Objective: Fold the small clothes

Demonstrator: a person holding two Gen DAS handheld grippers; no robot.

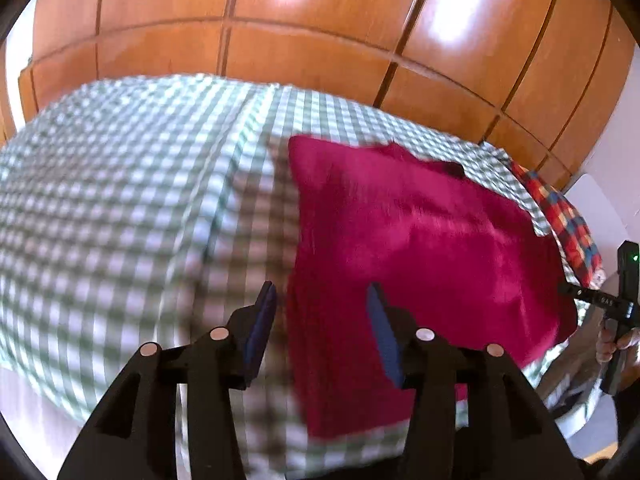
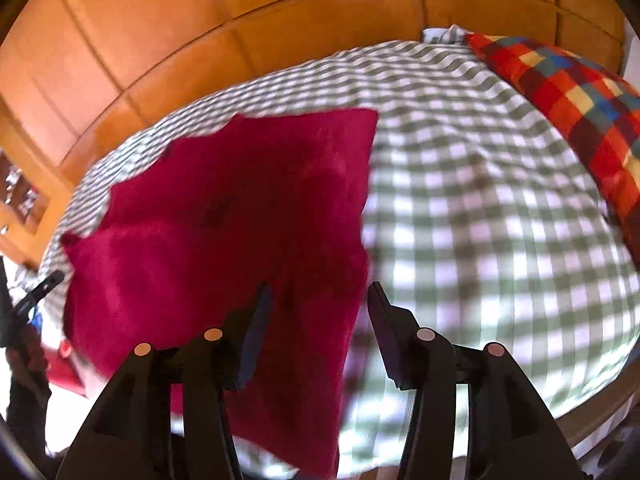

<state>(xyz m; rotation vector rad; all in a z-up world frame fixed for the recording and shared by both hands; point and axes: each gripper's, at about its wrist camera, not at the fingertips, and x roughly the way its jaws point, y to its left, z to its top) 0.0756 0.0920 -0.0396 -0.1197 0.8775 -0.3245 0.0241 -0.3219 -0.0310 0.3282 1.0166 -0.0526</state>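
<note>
A dark red fleece garment (image 1: pixel 420 240) (image 2: pixel 240 220) lies flat on a green-and-white checked bed cover (image 1: pixel 120 180) (image 2: pixel 480 200). My left gripper (image 1: pixel 322 292) hovers open above the garment's left edge, and no cloth sits between its blue pads. My right gripper (image 2: pixel 320 292) hovers open above the garment's right edge, also holding nothing. Each gripper also shows at the rim of the other's view: the right gripper (image 1: pixel 616 300) with a hand on it, and the left gripper (image 2: pixel 36 292). The picture is blurred.
A pillow in red, yellow and blue checks (image 1: pixel 568 220) (image 2: pixel 568 92) lies at the bed's right end. A wooden panelled wardrobe (image 1: pixel 280 20) (image 2: pixel 200 20) stands behind the bed. The checked cover stretches bare to the left of the garment and to its right.
</note>
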